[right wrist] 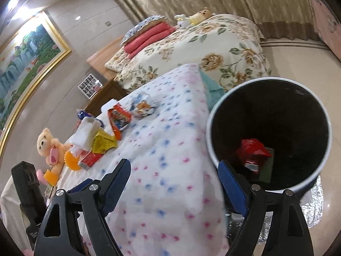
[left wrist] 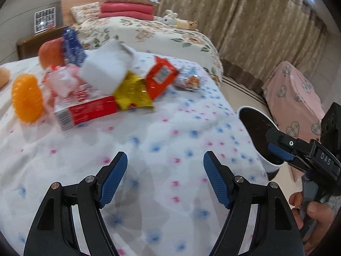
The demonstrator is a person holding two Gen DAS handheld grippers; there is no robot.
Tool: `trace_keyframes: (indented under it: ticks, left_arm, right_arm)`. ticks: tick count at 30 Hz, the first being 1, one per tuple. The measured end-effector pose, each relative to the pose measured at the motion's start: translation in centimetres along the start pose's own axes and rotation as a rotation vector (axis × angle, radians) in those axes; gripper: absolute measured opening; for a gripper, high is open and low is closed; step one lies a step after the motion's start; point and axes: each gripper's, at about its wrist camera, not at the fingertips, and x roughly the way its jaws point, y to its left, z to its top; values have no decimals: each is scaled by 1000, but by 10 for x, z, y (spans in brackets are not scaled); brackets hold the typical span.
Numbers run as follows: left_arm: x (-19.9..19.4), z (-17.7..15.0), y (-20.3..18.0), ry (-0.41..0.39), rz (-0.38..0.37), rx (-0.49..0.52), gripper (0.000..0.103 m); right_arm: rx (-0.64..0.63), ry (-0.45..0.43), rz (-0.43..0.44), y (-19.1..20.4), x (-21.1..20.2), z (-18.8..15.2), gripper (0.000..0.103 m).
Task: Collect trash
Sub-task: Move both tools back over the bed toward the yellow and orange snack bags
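Note:
Trash lies in a pile on the near bed's dotted cover: a yellow wrapper, an orange-red packet, a red box, a white tissue pack, a blue packet and a small snack bag. My left gripper is open and empty, above the cover short of the pile. My right gripper is open and empty over the bed's edge, beside the bin. The bin is white outside, black inside, and holds a red wrapper. The pile also shows in the right wrist view.
An orange spiky ring and an orange ball sit left of the pile. A teddy bear lies on the bed. A second bed with a floral cover stands behind. A pink heart-print cover is at the right.

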Motion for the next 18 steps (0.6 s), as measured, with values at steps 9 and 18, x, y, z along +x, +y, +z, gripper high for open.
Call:
trace_keyframes:
  ticks: [9,18]
  left_arm:
    - [2,12,26,-8,33,-62,76]
    - [21,38,32,-18,62,-83,75]
  right_arm:
    - [-78,33,2,26,30,11,86]
    - [-138,48,-28,37,67,39,85]
